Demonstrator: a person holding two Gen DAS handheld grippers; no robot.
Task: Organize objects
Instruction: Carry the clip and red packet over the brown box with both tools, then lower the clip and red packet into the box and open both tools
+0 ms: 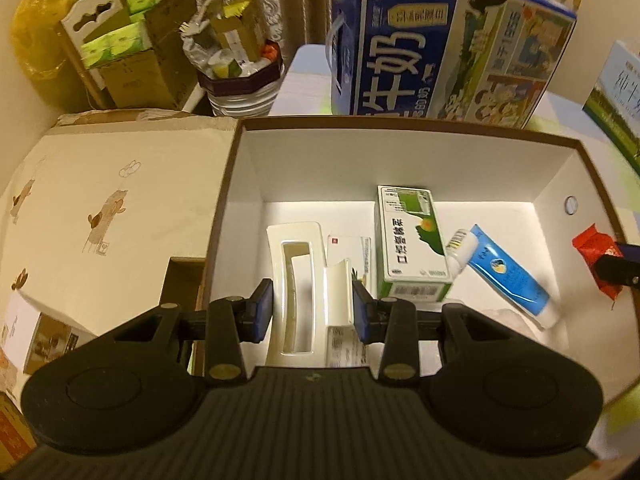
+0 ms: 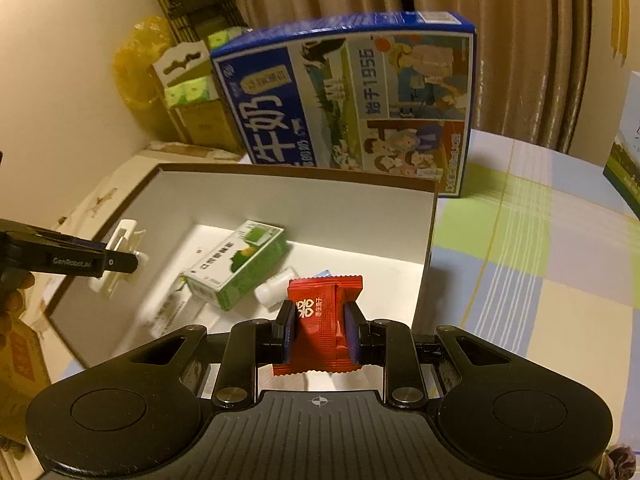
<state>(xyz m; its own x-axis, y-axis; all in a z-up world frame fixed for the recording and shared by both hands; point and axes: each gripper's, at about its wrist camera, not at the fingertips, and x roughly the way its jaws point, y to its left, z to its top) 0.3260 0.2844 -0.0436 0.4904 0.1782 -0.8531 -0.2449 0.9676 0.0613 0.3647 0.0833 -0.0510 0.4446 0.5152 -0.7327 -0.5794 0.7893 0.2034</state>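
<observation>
left gripper (image 1: 313,304) clamps white tray (image 1: 296,292) | right gripper (image 2: 321,330) clamps red packet (image 2: 320,320)

Left wrist view: looked steeply down, close, into the brown-rimmed box (image 1: 400,125) from its near side. Right wrist view: looked forward and down from the box's right corner. Shared: box interior, green carton (image 1: 412,236) (image 2: 240,264), blue milk case (image 1: 440,40) (image 2: 348,96).
</observation>
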